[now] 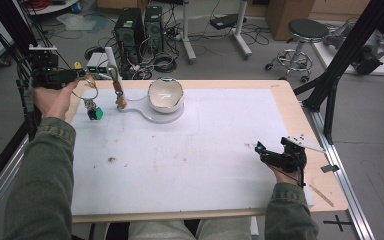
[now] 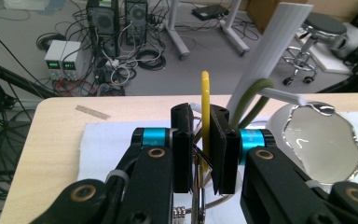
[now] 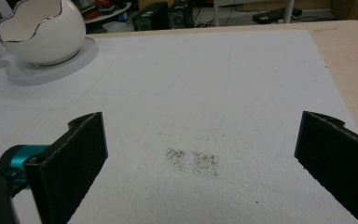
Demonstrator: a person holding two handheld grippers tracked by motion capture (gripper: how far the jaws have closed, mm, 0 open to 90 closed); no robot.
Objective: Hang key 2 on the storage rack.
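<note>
Yellow flat plastic tag [image 2: 205,116], part of a key bunch on a metal ring [image 1: 90,93], stands clamped upright between the closed jaws of the left claw [image 2: 205,149]. In the high view the left claw [image 1: 82,74] is held above the far left corner of the wooden counter [image 1: 290,107], and the ring's small blue and green fobs [image 1: 94,113] dangle down to the white foam mat [image 1: 190,150]. Just right of it, a white stand with a slanted post [image 1: 111,57] carries a hanging olive cord with a brown charm [image 1: 119,97]; beside that sits the white egg-shaped ceramic bowl with a silver rim [image 1: 165,95].

Status, as judged:
- Pickup of the key bunch: complete.
- Placement on the stand or in the bowl: outstanding.

The right claw [image 1: 275,155] rests on the mat at the near right, jaws wide apart with nothing between them.
</note>
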